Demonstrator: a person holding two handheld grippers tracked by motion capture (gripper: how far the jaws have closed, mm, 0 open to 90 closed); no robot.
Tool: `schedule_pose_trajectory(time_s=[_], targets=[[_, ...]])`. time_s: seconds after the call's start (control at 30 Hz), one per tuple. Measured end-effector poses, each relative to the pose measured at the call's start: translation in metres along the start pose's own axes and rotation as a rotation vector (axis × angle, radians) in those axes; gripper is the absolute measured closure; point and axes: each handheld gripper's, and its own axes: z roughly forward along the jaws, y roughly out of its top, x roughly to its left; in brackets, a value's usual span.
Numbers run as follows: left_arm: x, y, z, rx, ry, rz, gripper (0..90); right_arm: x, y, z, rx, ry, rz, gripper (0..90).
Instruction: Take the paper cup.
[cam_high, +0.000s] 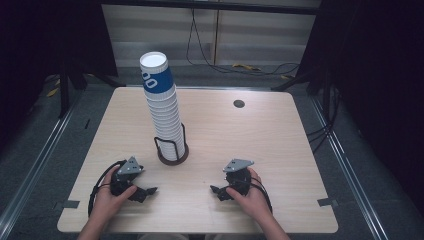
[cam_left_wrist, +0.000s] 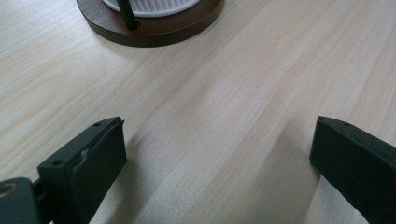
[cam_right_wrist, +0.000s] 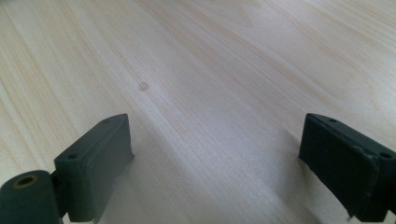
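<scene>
A tall, light, crushable stack of paper cups is seen ahead of the wide-open, empty left tool and right tool, probably best gripped gently at the top rim.

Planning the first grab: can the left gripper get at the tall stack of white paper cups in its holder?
Probably yes: the left gripper is open, and bare wooden table lies between it and the tall stack of white paper cups.
</scene>
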Motion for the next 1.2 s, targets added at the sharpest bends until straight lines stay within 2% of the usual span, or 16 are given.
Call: schedule_pose_trajectory(time_s=[0.5, 0.77, 0.83, 0.87, 1.0, 1.1, 1.13, 1.17, 1.2], targets=[[-0.001, 0.000, 0.001, 0.009, -0.012, 0.011, 0.0, 0.000, 0.000, 0.000, -0.001, -0.001, 0.000, 8.4], [-0.003, -0.001, 0.000, 0.002, 0.004, -0.015, 0.5, 0.000, 0.000, 0.000, -0.002, 0.003, 0.001, 8.8], [-0.004, 0.000, 0.000, 0.009, 0.006, -0.018, 1.3, 0.001, 0.000, 0.000, -0.003, -0.003, 0.010, 9.0], [-0.005, 0.001, -0.001, 0.030, 0.003, -0.001, 1.4, 0.001, 0.000, 0.000, -0.001, -0.005, 0.014, 9.2], [-0.006, 0.003, -0.003, 0.039, -0.002, 0.002, 5.5, 0.002, 0.004, -0.002, 0.029, 0.011, 0.011, 12.9], [-0.005, 0.005, -0.007, 0.035, -0.007, -0.030, 16.5, 0.000, 0.008, -0.003, 0.045, 0.036, 0.031, 13.1], [-0.005, 0.006, -0.008, 0.043, -0.017, -0.041, 18.0, 0.000, 0.009, -0.004, 0.039, 0.050, 0.037, 13.1], [-0.005, 0.006, -0.008, 0.043, -0.017, -0.041, 16.0, 0.000, 0.009, -0.004, 0.039, 0.050, 0.037, 13.1], [-0.005, 0.007, -0.009, 0.042, -0.035, -0.066, 16.3, -0.001, 0.013, -0.006, 0.037, 0.054, 0.038, 13.1]])
